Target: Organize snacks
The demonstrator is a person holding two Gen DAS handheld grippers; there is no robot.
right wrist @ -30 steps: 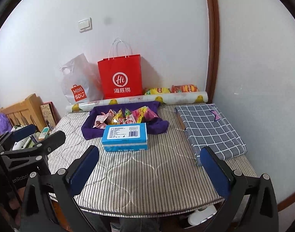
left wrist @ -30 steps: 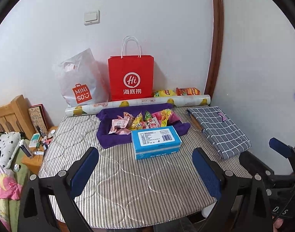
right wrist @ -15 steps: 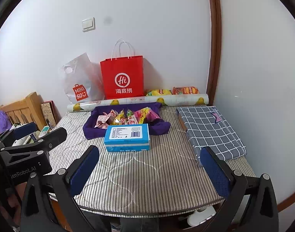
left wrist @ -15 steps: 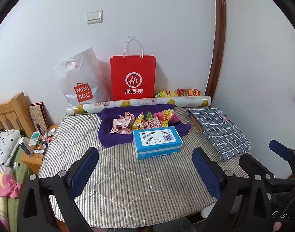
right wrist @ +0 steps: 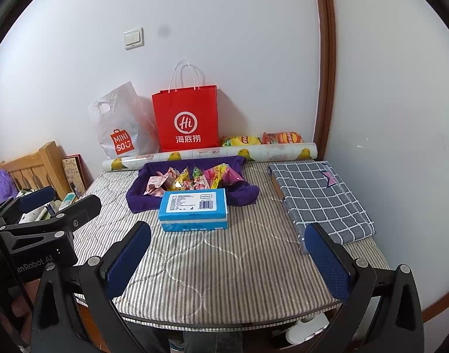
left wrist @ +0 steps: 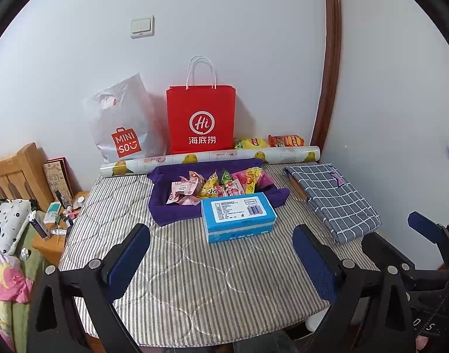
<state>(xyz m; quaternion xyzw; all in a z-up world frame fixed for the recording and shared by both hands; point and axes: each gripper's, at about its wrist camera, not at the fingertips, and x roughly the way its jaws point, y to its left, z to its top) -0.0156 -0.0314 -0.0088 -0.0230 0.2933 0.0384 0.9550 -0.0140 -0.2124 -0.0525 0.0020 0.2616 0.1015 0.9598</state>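
Left gripper point(left wrist: 220, 253) and right gripper point(right wrist: 227, 253) level above the counter's point(right wrist: 224, 270) near edge, both released, holding nothing. Snack packets point(left wrist: 221, 184) heaped in one purple tray point(left wrist: 165, 209) at 12 o'clock, touching one blue box point(left wrist: 239, 216); two chip bags point(left wrist: 268, 141) beyond.

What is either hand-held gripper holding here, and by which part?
Nothing. The left hand-held gripper and right hand-held gripper both hang open above the near part of the table, short of the blue box.

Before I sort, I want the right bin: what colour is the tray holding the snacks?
Purple tray, clearest in the right wrist view.
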